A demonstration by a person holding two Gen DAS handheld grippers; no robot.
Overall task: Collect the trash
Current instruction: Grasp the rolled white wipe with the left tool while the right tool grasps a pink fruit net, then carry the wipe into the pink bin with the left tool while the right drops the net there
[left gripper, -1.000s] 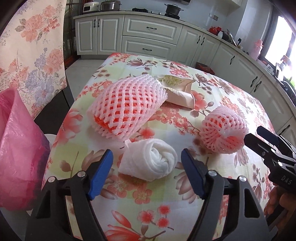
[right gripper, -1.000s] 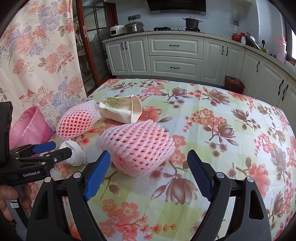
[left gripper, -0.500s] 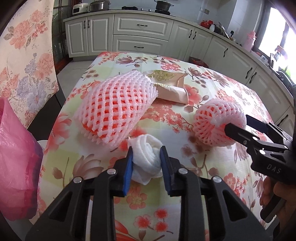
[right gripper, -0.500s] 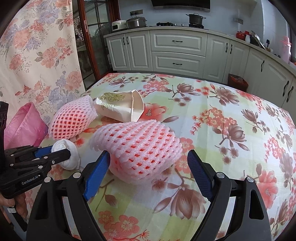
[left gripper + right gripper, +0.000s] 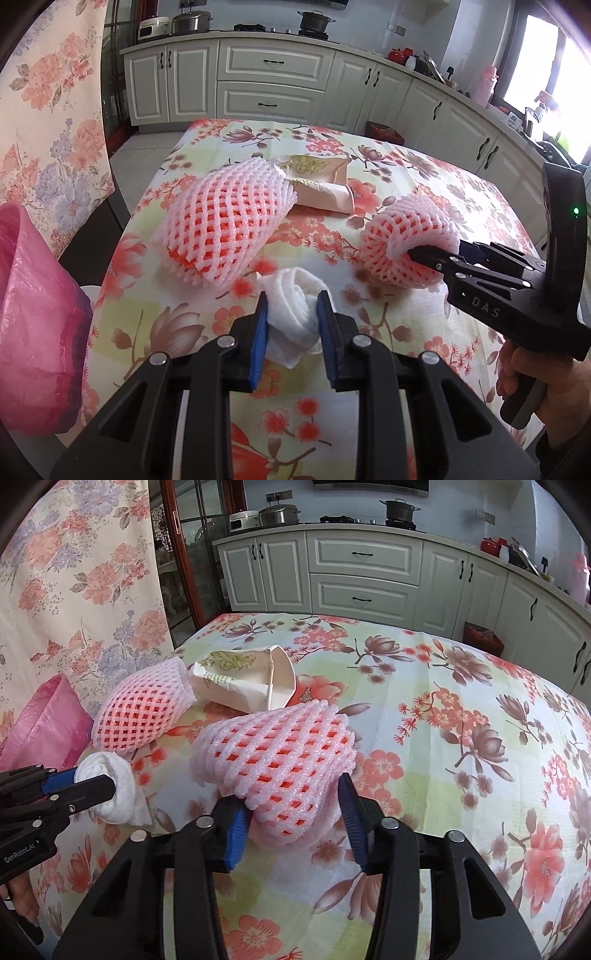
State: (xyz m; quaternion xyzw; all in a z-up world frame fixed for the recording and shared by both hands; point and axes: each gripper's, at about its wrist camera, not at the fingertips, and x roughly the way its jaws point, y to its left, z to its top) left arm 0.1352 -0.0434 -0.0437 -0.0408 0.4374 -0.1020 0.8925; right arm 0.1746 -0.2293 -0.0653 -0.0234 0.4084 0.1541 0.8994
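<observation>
My left gripper is shut on a rolled white tissue low over the floral tablecloth; it also shows in the right wrist view. My right gripper is shut on a pink foam fruit net, which also shows in the left wrist view. A second, larger pink foam net lies on the table to the left. A crumpled paper cup lies on its side behind both nets.
A pink plastic trash bag hangs open beside the table's left edge. A floral curtain hangs at far left. White kitchen cabinets run behind the floral-covered table.
My right gripper closed from wide open onto the near pink foam net. My left gripper, shut on the tissue half a second ago, still holds it.
</observation>
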